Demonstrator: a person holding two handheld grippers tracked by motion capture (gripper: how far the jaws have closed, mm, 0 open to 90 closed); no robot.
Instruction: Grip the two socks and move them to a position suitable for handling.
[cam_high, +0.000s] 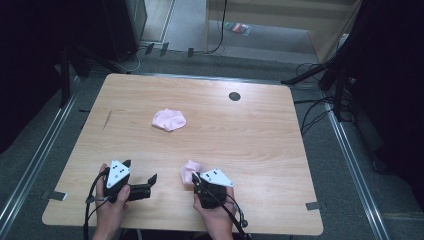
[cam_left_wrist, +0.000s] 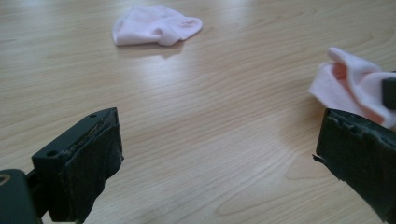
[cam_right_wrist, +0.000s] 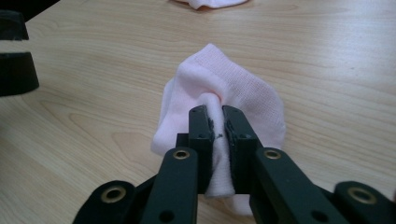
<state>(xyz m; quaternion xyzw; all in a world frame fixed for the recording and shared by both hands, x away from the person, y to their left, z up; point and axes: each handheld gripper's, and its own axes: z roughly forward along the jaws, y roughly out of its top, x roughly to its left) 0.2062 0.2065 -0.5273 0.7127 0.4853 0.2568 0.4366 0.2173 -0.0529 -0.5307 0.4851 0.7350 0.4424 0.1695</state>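
Wood covers the big bench. One pink sock lies far out in the middle, not yet picked up. The right hand-held gripper pinches the near pink sock tight. The left hand-held gripper rests low, jaws wide apart, holding nothing.

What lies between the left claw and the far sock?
Nothing: bare table runs from the open left claw to the far sock, as the high view shows.
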